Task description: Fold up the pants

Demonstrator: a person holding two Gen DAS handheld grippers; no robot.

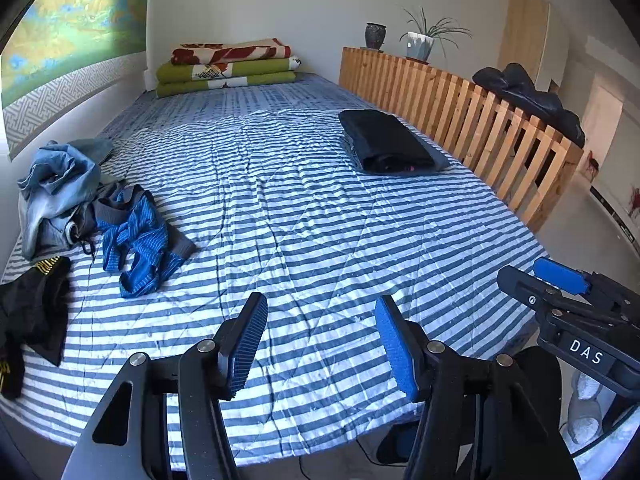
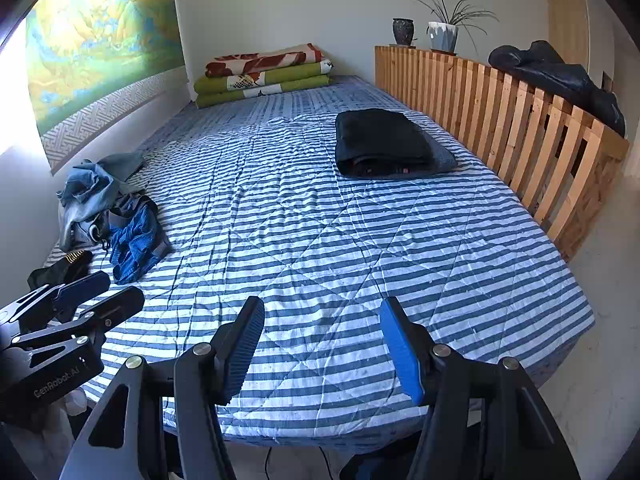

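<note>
Both tongs released, empty: left tongs (image 1: pixel 322 344), right tongs (image 2: pixel 322 346); black garment's (image 1: pixel 34 312) full spread only in left view.

Bed (image 1: pixel 320 220) fills mid-frame. Folded pants (image 1: pixel 390 142) lie on it upper right, next to the slatted rail (image 1: pixel 460 108). Heap of unfolded clothes (image 1: pixel 60 188) at left edge, w/ another garment (image 1: pixel 138 240) just right of it. Stacked blankets (image 1: pixel 228 66) at far end, top centre. Plant pot (image 1: pixel 418 46) on the rail, upper right.
</note>
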